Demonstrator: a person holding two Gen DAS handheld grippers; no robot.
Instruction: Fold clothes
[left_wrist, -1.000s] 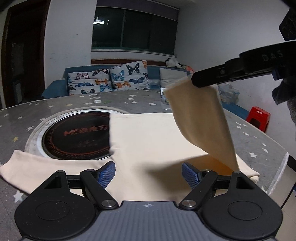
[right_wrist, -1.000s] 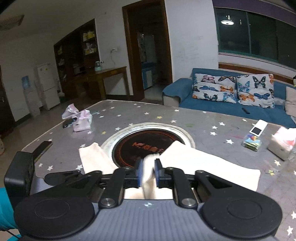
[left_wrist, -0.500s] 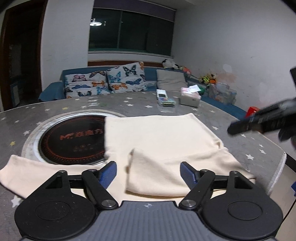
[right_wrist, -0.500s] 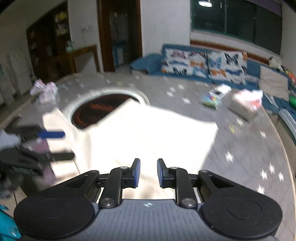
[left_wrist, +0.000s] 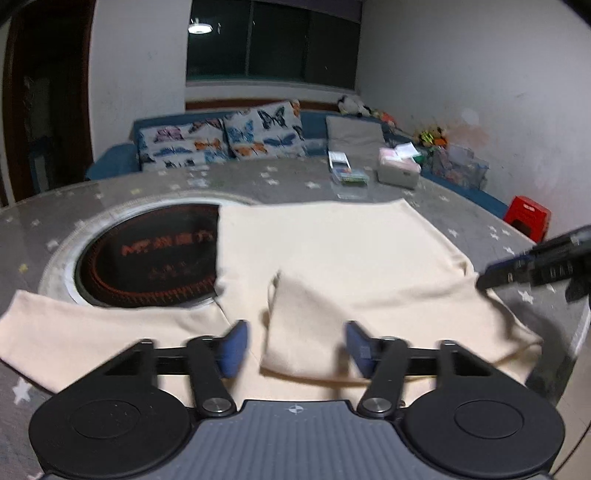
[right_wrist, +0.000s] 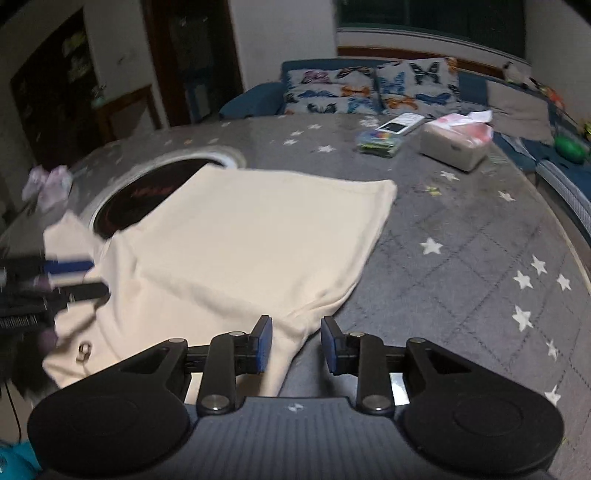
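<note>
Cream garment (left_wrist: 332, 251) flat on starred table (right_wrist: 461, 236), left gripper (left_wrist: 295, 349) jaws just narrowing, unclenched, right gripper (right_wrist: 295, 343) jaws just widening, released.

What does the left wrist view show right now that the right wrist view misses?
Only the left wrist view: a red plastic stool by the wall and the sleeve spread out on the table's left. Only the right wrist view: crumpled pink tissues at the far table edge. Both: the cream knit garment, the dark round hotplate, and the tissue box.
</note>
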